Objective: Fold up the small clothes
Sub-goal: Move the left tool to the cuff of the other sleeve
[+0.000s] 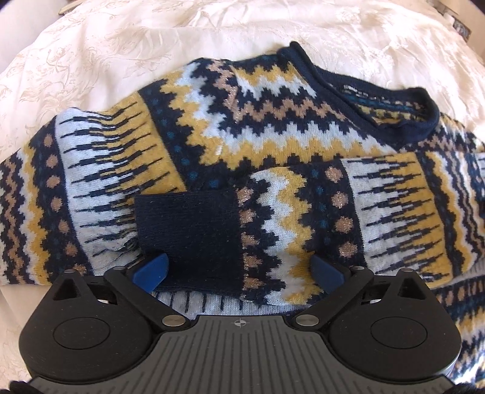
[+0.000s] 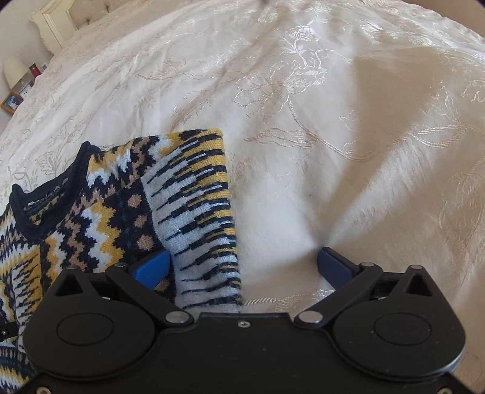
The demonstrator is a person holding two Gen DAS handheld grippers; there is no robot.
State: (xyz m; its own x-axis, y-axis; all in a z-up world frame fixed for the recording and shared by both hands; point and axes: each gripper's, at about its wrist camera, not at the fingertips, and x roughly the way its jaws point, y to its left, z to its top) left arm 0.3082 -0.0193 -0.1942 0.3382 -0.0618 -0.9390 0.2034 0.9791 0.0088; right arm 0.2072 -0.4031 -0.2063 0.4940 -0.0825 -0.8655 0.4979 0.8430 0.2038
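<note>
Patterned knit sweater [image 1: 242,127] in navy, yellow and white, flat on cream bedspread [image 1: 106,45], sleeves folded across. Left gripper [image 1: 239,269] spread wide astride navy cuff [image 1: 188,230]; right gripper [image 2: 245,266] equally wide, seemingly resting on folded edge.

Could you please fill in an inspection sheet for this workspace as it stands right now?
Surface: cream embroidered bedspread, wrinkled.
Job's things: patterned knit sweater lying flat, one sleeve folded across the body, navy cuff on top.
Clutter: nothing seen on the bed.
Grippers: left claw open, straddling the cuff; right claw open, over the sweater's folded edge.
Cables: nothing seen.
Surroundings: headboard, lamp and picture frame at the bedside.
</note>
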